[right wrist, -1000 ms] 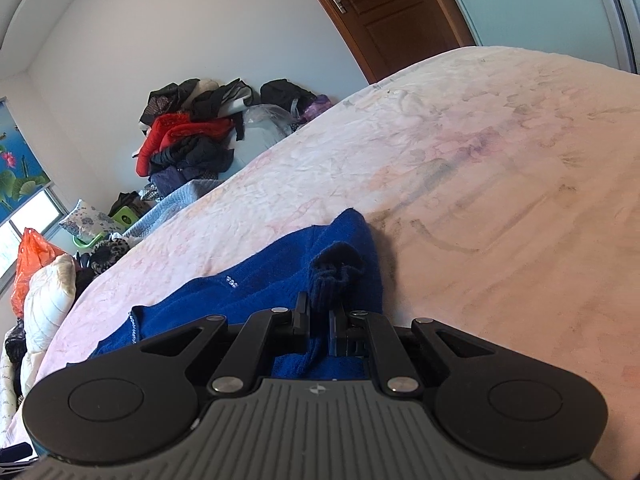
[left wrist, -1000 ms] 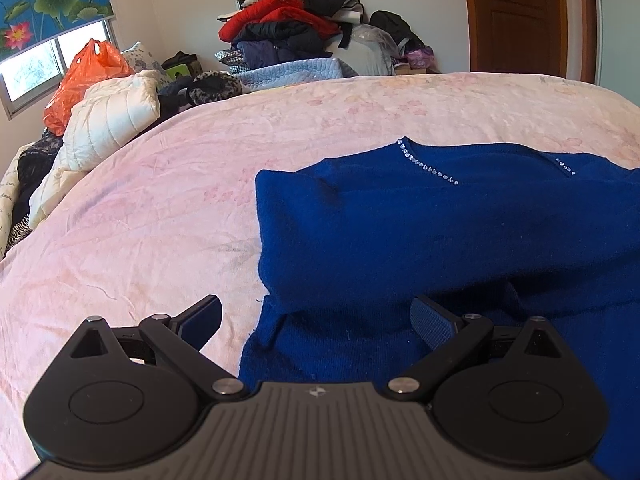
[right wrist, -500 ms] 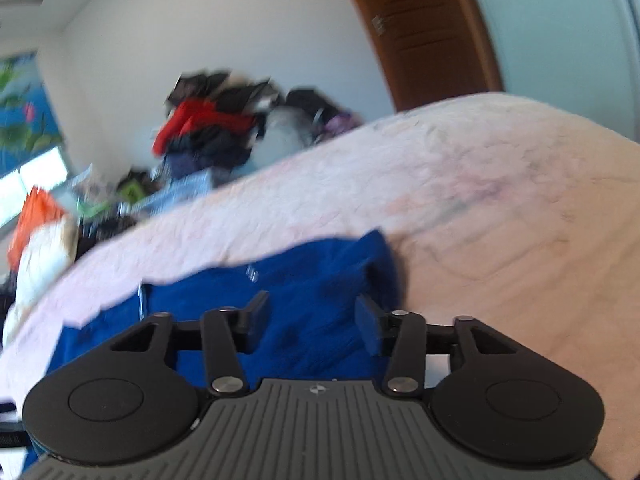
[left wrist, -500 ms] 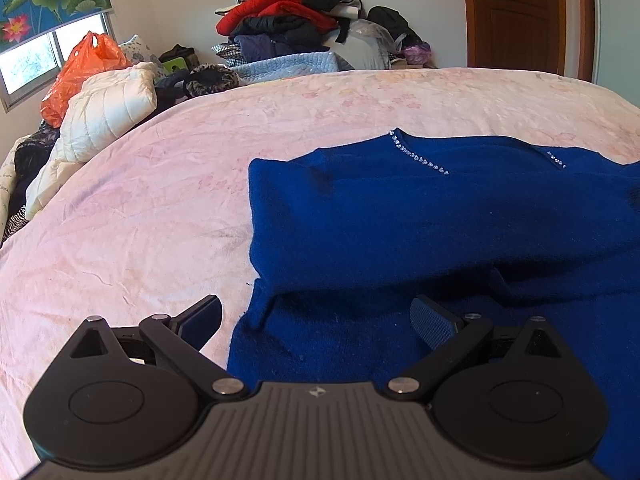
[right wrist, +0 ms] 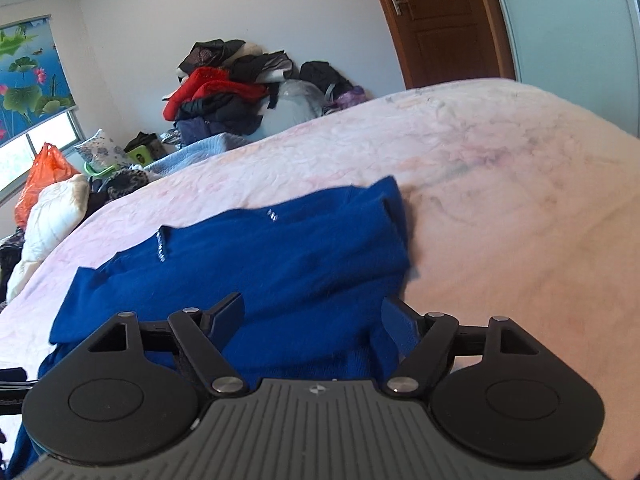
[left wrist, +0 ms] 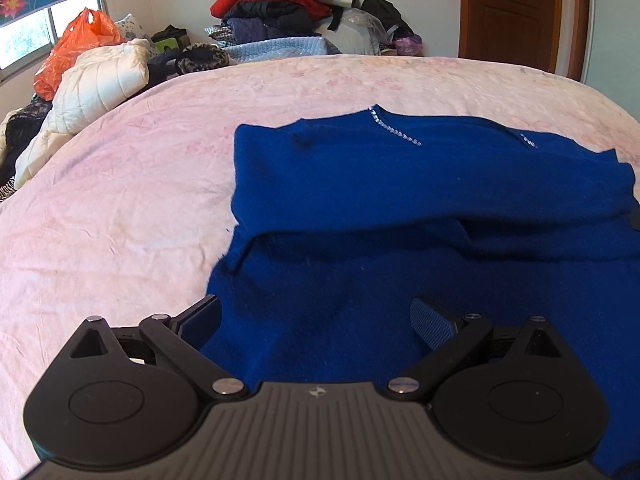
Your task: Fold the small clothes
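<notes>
A dark blue sweater (left wrist: 400, 200) with a beaded neckline lies on the pink bed sheet (left wrist: 120, 220), both sleeves folded across its body. It also shows in the right wrist view (right wrist: 280, 248). My left gripper (left wrist: 316, 316) is open and empty, hovering over the sweater's lower left part. My right gripper (right wrist: 314, 316) is open and empty, over the sweater's right side near the folded sleeve.
A pile of clothes (left wrist: 280, 8) stands against the far wall. A white quilted jacket (left wrist: 92, 84) and an orange plastic bag (left wrist: 76, 52) lie at the bed's left edge. A wooden door (left wrist: 516, 12) is at the back right.
My right gripper let go of the blue sleeve, opened wide and drew back. My left gripper stayed open and shifted slightly right over the sweater.
</notes>
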